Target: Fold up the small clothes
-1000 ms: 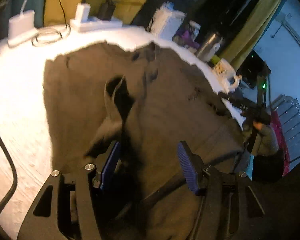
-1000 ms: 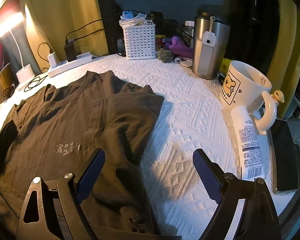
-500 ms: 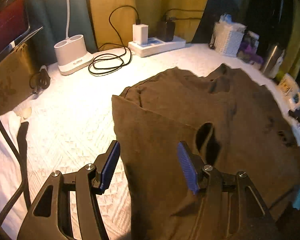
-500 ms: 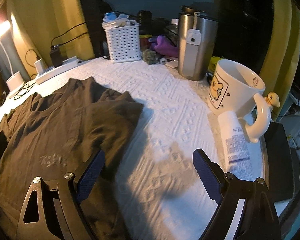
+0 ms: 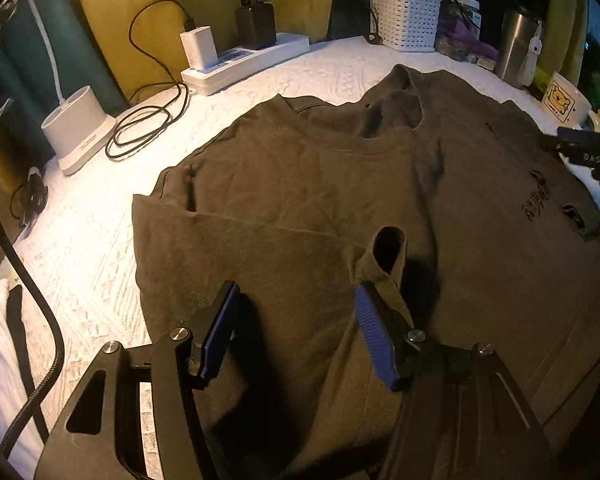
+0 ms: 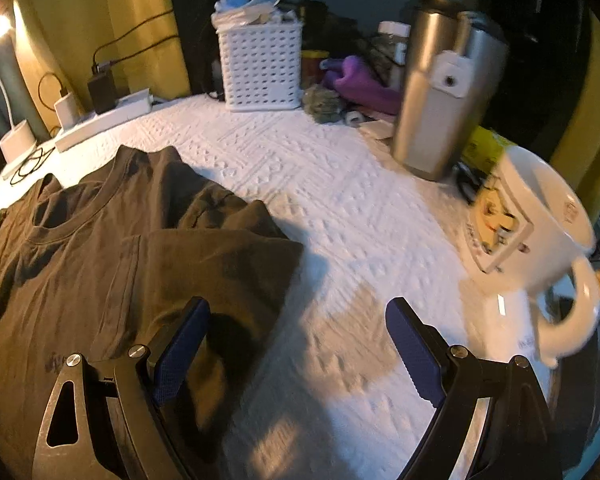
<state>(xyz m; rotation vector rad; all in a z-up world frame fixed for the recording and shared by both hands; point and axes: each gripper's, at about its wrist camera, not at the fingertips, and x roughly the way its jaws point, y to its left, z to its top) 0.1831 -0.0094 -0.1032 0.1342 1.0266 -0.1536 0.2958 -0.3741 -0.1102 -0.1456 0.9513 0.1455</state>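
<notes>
A dark olive-brown T-shirt [image 5: 320, 200] lies spread front-up on the white textured cloth [image 5: 100, 248], its neckline toward the back. My left gripper [image 5: 296, 292] hangs open over the shirt's left part, with only flat fabric under the gap. A small raised fold [image 5: 386, 256] stands just past its right fingertip. In the right wrist view the shirt [image 6: 100, 248] fills the left side. My right gripper [image 6: 296, 306] is wide open and holds nothing. Its left finger is over the right sleeve [image 6: 228, 264], its right finger over bare cloth.
At the back stand a power strip with chargers [image 5: 244, 60], a white lamp base [image 5: 76, 132], a coiled cable [image 5: 144, 128] and a white basket [image 6: 260, 68]. A steel tumbler [image 6: 444, 100] and a bear mug [image 6: 532, 232] crowd the right edge. A black cable [image 5: 32, 300] hangs at far left.
The left gripper swung from the shirt's right side to its left edge, then settled over the left part. The right gripper shifted right toward the mug. Both jaws kept their width.
</notes>
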